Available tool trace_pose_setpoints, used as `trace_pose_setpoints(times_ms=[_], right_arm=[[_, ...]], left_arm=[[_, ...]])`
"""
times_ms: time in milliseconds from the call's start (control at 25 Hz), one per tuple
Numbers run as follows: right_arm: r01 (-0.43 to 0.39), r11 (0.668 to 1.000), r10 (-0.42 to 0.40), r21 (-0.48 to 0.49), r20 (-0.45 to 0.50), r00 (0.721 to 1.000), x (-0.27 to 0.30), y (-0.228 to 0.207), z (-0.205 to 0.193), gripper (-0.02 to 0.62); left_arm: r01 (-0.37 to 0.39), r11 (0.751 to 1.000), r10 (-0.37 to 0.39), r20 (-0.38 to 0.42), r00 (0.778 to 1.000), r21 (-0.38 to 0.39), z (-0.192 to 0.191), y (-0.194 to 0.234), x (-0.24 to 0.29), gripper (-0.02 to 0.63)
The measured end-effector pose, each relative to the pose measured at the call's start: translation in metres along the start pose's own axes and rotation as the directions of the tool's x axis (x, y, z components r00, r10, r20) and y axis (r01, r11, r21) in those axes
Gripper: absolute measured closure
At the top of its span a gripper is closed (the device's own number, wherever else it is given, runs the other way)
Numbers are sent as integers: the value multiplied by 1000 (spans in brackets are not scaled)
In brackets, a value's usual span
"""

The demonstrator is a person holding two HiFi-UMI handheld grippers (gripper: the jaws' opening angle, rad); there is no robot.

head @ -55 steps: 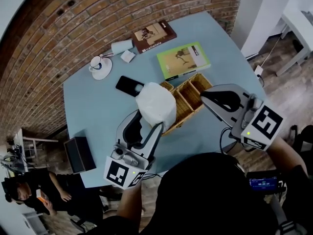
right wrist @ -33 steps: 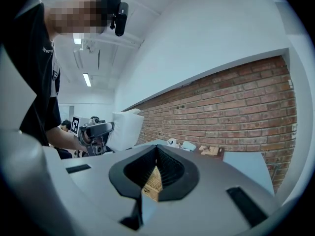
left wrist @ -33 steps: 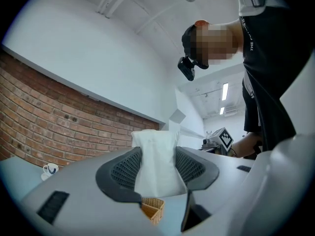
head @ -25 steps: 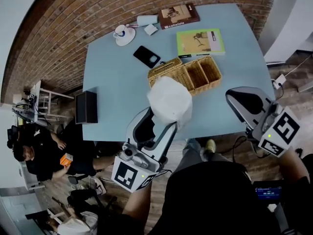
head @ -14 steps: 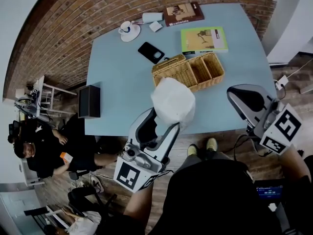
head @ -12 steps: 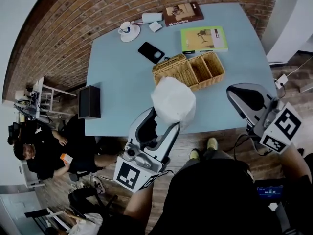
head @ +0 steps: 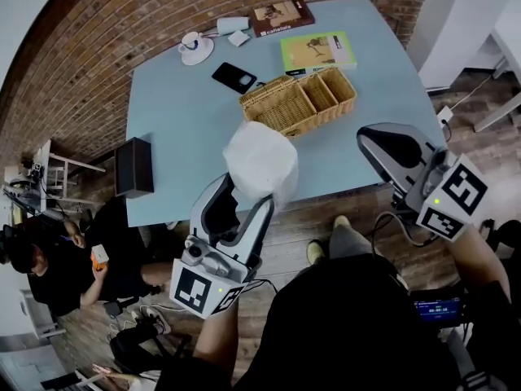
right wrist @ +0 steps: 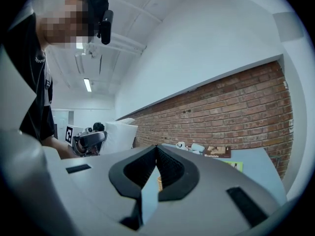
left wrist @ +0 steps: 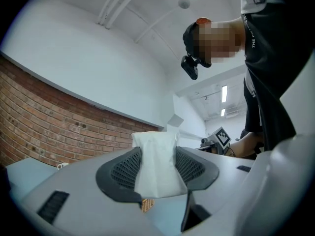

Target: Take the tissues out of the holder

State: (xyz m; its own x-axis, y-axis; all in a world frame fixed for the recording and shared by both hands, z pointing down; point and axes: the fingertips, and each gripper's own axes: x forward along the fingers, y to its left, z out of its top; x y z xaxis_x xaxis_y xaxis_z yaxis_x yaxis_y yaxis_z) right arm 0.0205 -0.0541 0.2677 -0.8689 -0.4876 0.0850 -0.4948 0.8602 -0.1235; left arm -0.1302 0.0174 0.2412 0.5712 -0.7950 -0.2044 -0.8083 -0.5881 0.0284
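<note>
The left gripper [head: 249,195] clamps the soft white tissues [head: 260,163] by their lower end, well clear of the wicker holder [head: 297,104] on the person's side, so the top-heavy bundle could sag and slip free while the right gripper [head: 383,142], jaws together and empty, stands off beside it.

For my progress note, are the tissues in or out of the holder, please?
Out: the left tool grips the tissues, held apart from the wicker holder.
</note>
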Motion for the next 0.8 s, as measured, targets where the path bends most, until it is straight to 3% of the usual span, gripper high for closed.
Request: trace_pose_setpoints(times_ms=[360, 800], right_arm=[[46, 999, -46, 0, -6, 999, -31, 40, -16, 601], [40, 999, -40, -4, -1, 999, -49, 44, -4, 601]], left_arm=[[44, 999, -44, 18, 999, -5, 2, -29, -39, 371], [-2, 1000, 2, 18, 1000, -2, 20, -44, -39, 371]])
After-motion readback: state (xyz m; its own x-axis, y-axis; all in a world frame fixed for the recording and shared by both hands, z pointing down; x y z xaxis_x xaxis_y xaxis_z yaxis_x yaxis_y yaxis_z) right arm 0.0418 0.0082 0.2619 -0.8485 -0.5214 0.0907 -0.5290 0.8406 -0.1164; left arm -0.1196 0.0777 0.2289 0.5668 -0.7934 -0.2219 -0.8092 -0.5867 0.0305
